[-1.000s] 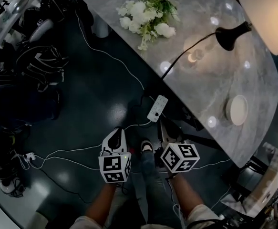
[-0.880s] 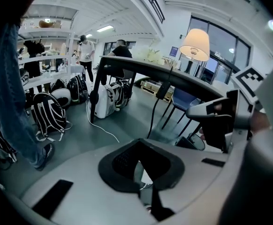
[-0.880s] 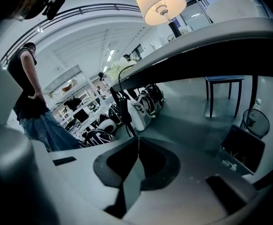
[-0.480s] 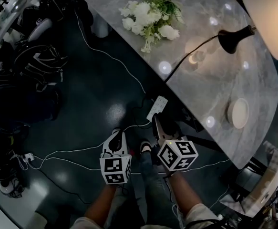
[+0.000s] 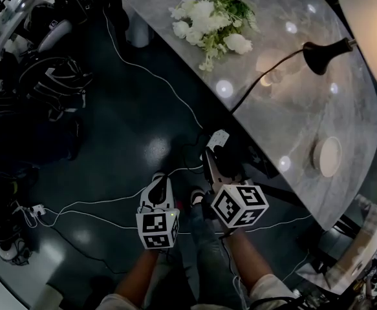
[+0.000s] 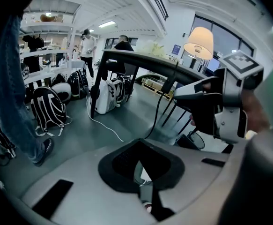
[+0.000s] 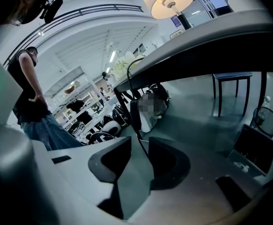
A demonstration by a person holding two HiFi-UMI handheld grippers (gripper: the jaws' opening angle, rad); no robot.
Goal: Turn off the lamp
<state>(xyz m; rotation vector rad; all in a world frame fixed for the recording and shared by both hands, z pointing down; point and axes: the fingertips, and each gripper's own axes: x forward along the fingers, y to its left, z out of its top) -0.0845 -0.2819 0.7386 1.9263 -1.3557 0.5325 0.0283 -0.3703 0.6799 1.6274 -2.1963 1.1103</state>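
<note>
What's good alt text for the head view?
A lit lamp and white flowers sit on a marble table. Below, a person holds a left gripper and a right gripper, whose jaws, just opened with a cord between them, are near a white power strip.

The lamp (image 5: 376, 37) stands on the marble table (image 5: 291, 134) at the upper right of the head view. It is lit: its cream shade (image 5: 369, 15) glows, and a warm patch of light lies on the tabletop left of its black base (image 5: 323, 54). A black cord (image 5: 249, 90) runs from the base down and left to the table's edge near the frame's centre.
</note>
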